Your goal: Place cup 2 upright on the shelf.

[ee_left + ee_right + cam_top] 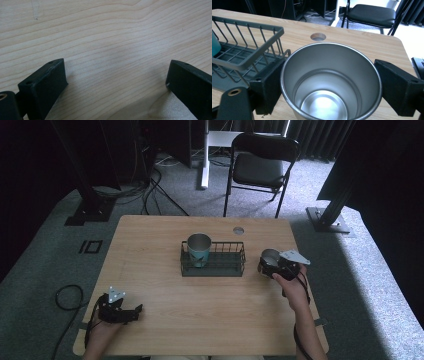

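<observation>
Two claws are held: the right claw (329, 82) grips a steel cup (331, 82) beside the wire basket (249, 62); the left claw (116, 82) rests spread on the table (112, 37).

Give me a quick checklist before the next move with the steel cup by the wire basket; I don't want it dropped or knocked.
1. Right gripper jaws on both sides of the steel cup: ok, a pad sits against each side.
2. Cup upright: ok, its mouth faces up and it looks empty.
3. Cup lifted clear of the table: cannot tell.
4. Free room in the wire basket: ok, the teal cup takes the left end and the right part is bare.
5. Cup clear of the basket wall: cannot tell, the left pad is very close to the basket's corner.
6. Left gripper out of the way: ok, open, near the table's near left corner.
</observation>
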`<move>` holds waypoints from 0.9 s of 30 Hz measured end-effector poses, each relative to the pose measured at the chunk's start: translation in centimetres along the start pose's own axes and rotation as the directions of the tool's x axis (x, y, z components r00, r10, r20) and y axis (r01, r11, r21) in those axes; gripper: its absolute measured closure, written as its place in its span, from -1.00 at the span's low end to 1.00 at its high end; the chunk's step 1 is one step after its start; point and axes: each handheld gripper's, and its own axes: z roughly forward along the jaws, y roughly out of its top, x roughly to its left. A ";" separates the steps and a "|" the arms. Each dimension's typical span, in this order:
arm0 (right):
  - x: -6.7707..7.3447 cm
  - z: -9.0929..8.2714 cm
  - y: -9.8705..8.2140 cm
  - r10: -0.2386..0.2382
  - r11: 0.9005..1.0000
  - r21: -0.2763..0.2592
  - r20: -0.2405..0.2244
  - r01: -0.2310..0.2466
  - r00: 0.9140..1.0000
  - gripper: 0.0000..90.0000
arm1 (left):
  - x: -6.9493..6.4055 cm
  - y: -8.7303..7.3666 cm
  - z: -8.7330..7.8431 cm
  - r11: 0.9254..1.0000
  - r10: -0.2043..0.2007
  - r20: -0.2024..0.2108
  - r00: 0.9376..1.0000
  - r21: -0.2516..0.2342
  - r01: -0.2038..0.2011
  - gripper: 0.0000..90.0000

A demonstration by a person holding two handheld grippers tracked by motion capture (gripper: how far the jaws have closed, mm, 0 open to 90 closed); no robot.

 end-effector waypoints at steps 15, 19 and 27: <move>0.3 -1.9 2.9 -0.028 0.999 -0.028 0.000 0.028 1.000 -0.71 | 0.0 0.0 0.0 1.000 0.000 0.000 1.000 0.001 0.000 -0.92; 0.6 -2.2 3.6 -0.034 0.999 -0.038 -0.006 0.034 0.999 -0.71 | 0.0 0.0 0.0 1.000 0.000 0.000 1.000 0.000 0.000 -0.92; 1.2 -2.7 4.9 -0.043 0.998 -0.049 -0.021 0.042 0.999 -0.71 | 0.0 0.0 0.0 1.000 0.001 0.000 1.000 0.001 -0.001 -0.92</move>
